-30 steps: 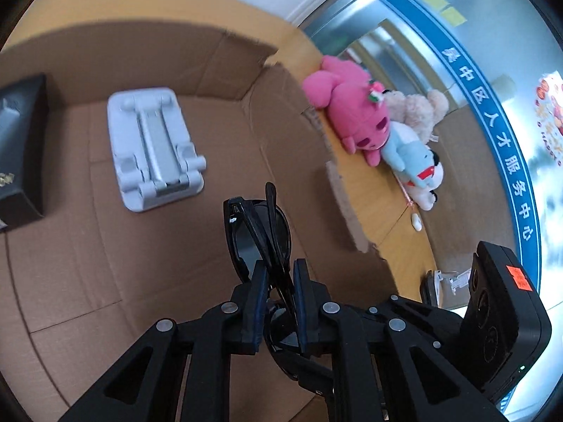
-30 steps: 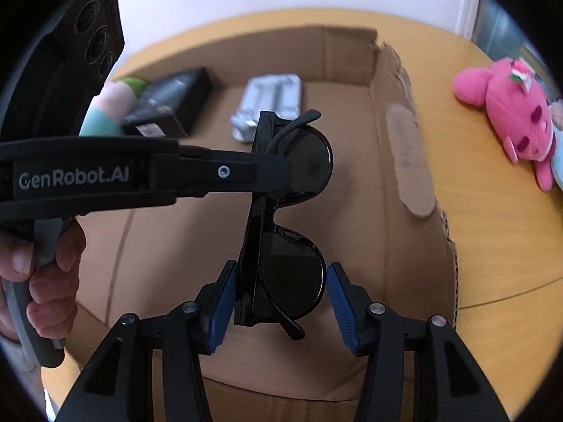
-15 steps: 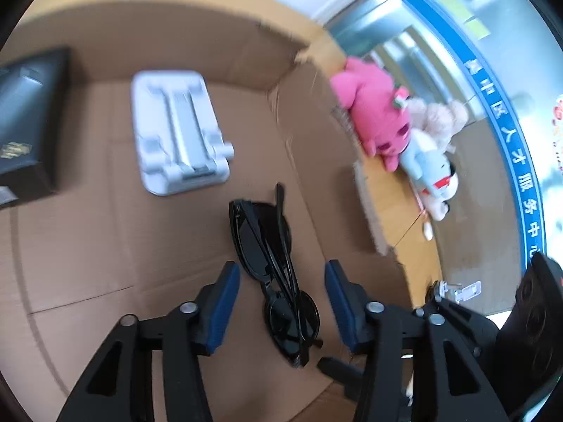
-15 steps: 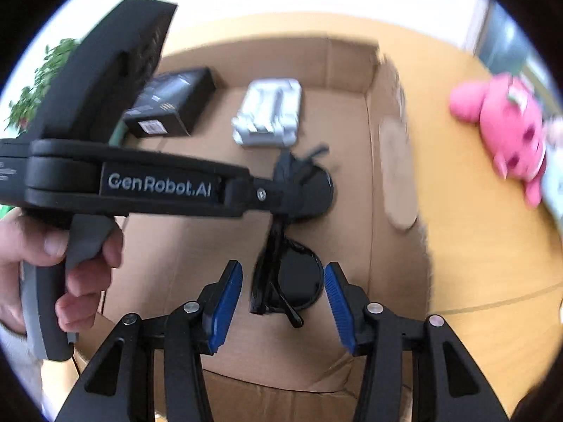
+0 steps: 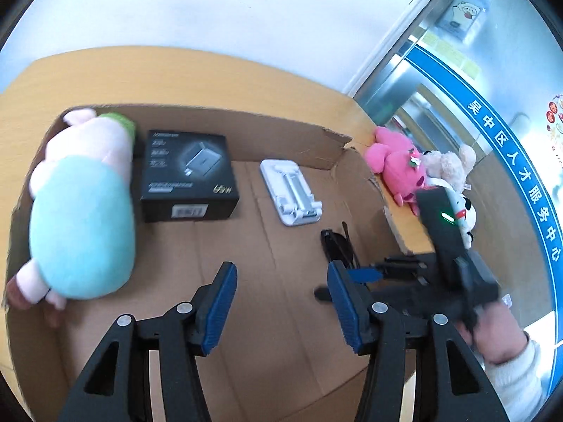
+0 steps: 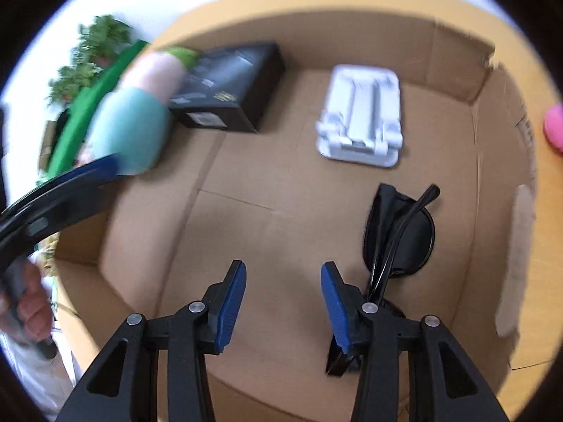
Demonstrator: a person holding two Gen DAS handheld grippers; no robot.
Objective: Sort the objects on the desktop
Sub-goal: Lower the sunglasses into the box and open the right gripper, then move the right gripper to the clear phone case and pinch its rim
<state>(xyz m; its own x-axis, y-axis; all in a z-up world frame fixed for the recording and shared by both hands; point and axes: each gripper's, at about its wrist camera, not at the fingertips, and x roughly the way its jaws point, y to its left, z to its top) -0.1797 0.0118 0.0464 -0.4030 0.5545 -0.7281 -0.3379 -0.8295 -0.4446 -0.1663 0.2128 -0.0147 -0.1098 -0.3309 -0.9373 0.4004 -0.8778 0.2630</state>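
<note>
**Both tools released, sunglasses lying in the box**

The left tool (image 5: pixel 281 302) and the right tool (image 6: pixel 283 302) both hang spread wide with nothing between their blue pads. The folded black sunglasses (image 6: pixel 399 235) lie on the cardboard box (image 6: pixel 246 232) floor, just right of the right tool's right finger. Further ahead lie a white phone stand (image 6: pixel 360 121), a black product box (image 5: pixel 188 176) and a pastel plush toy (image 5: pixel 82 211). Beyond the box wall, on the wooden worktop (image 5: pixel 176 74), sits a pink plush (image 5: pixel 396 168).

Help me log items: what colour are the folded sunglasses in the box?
Black, frame and lenses alike; the sunglasses show best in the right wrist view.
</note>
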